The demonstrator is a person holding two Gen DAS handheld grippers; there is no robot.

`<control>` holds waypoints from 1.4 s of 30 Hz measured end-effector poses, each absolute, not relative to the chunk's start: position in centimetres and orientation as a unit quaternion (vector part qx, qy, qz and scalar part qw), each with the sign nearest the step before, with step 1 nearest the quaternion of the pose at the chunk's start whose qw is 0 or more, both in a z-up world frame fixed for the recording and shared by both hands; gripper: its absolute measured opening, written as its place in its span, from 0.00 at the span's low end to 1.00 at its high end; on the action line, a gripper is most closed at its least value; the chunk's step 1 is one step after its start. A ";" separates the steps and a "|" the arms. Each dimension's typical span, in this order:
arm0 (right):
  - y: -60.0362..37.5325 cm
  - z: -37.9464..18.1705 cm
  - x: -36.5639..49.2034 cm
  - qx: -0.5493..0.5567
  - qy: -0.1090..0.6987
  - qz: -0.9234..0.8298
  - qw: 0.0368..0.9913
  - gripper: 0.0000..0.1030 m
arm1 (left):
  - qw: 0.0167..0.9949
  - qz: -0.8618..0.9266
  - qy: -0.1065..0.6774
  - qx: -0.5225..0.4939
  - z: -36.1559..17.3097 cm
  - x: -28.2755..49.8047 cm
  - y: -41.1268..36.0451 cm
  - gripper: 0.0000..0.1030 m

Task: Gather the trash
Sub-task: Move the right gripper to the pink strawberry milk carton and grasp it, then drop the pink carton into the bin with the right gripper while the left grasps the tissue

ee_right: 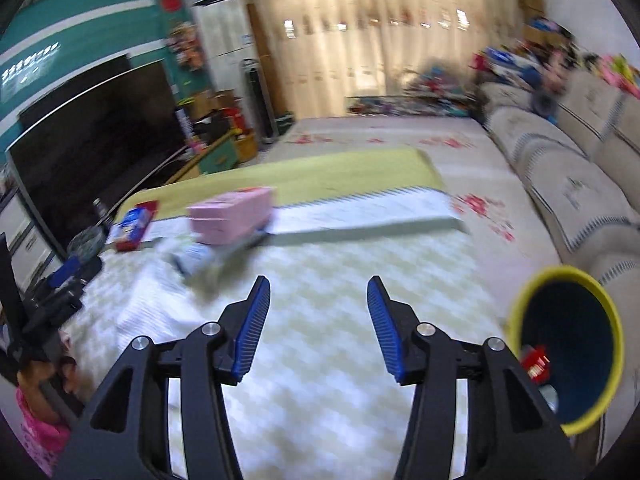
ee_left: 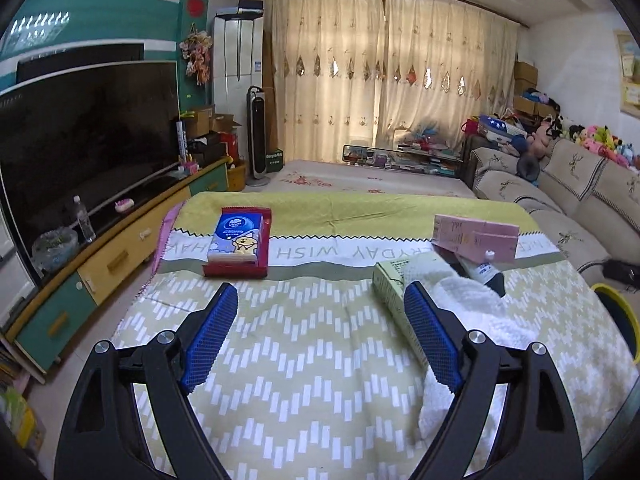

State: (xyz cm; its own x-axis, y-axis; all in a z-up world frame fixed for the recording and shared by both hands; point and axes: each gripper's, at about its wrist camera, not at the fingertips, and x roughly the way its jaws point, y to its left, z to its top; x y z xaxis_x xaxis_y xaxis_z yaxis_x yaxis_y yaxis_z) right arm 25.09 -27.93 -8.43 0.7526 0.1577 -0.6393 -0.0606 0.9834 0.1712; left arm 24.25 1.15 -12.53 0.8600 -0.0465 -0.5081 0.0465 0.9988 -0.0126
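Both tools, left tool (ee_left: 318, 336) and right tool (ee_right: 318, 328), gape empty above the patterned-cloth desk (ee_left: 304, 360). A white fluffy towel (ee_left: 480, 320) touches the green cardboard carton (ee_left: 390, 284); the yellow-rimmed blue bin (ee_right: 568, 344) stands right.

The bench (ee_left: 304, 360) wears a matt woven cloth. The left tongs (ee_left: 320, 336) and right tongs (ee_right: 318, 328) are matt black plastic with shiny metal pins and ribbed blue rubbery pads (ee_left: 212, 336). A white towel (ee_left: 480, 320) looks fluffy and rough. The pink box (ee_left: 476, 236) and green box (ee_left: 394, 300) look like matt card. The bin (ee_right: 568, 348) is smooth plastic with a yellow rim. The TV (ee_left: 88, 128) is glossy.
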 end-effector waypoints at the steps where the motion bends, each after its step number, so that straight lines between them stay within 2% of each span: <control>1: -26.6 -8.4 25.9 0.066 0.346 0.067 0.934 0.49 | 0.964 -0.024 0.265 0.001 -12.7 24.5 0.5 0.82; 8: -21.3 -8.6 30.9 0.057 0.342 0.071 0.935 0.59 | 0.963 -0.029 0.268 -0.004 -12.4 23.8 -0.4 0.82; 23: -18.5 -11.7 37.3 0.049 0.377 0.032 0.924 0.63 | 0.962 -0.034 0.270 -0.015 -13.0 23.8 -0.3 0.82; 24: -18.6 -11.9 37.3 0.049 0.376 0.032 0.925 0.53 | 0.962 -0.035 0.272 -0.015 -13.0 23.9 -0.3 0.82; 26: -18.5 -12.2 37.4 0.047 0.380 0.037 0.923 0.46 | 0.961 -0.036 0.274 -0.014 -13.2 24.0 -0.4 0.82; 34: -20.9 -9.8 34.5 0.080 0.354 0.056 0.930 0.46 | 0.960 -0.038 0.277 -0.014 -13.1 24.0 -0.8 0.82; 42: -28.2 -6.5 27.2 0.136 0.299 0.038 0.944 0.46 | 0.960 -0.038 0.278 -0.015 -13.1 24.0 -0.8 0.82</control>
State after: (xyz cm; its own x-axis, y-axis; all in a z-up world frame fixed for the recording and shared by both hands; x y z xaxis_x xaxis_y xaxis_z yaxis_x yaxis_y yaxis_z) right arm 27.23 -28.20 -6.48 0.8184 0.1534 -0.5538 0.0096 0.9600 0.2800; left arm 24.04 -0.81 -13.08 0.8428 -0.0818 -0.5319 0.0653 0.9966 -0.0497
